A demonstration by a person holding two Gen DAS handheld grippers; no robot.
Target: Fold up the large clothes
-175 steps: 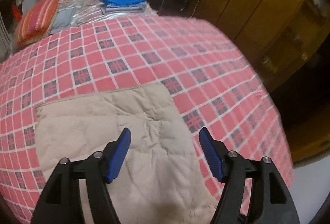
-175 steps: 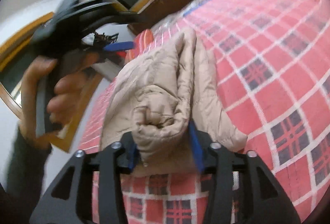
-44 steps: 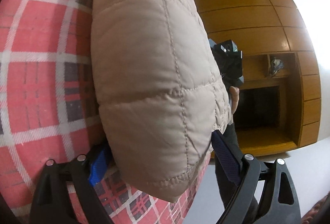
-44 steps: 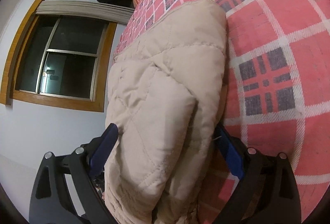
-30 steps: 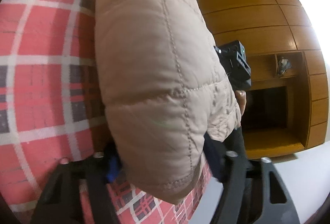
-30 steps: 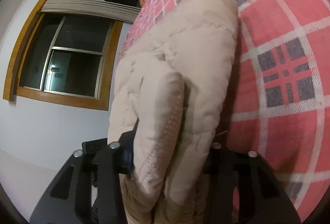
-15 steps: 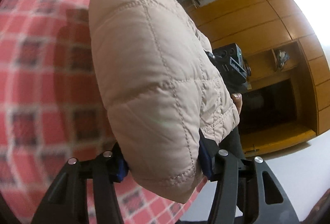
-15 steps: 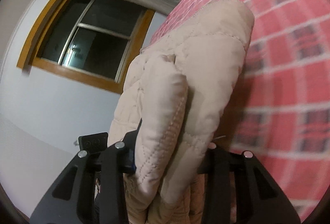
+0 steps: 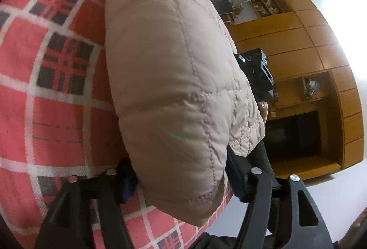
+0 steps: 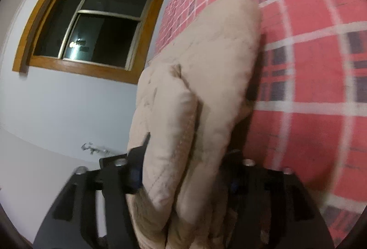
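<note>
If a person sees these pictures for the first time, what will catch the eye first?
First, the puffy beige quilted jacket, which fills the middle of both views, pinched in the left gripper and the right gripper. Behind it lies the red plaid bedspread. The left view also shows a wooden wall cabinet; the right view, a dark window.

The beige quilted jacket [image 9: 174, 88], spread flat on the red plaid bed [image 9: 45, 93] seconds ago, is now bunched into a thick folded bundle. The left gripper [image 9: 181, 178], open and empty above it then, now clamps one end, and the right gripper [image 10: 183, 171] (open a second ago) pinches the other.
</note>
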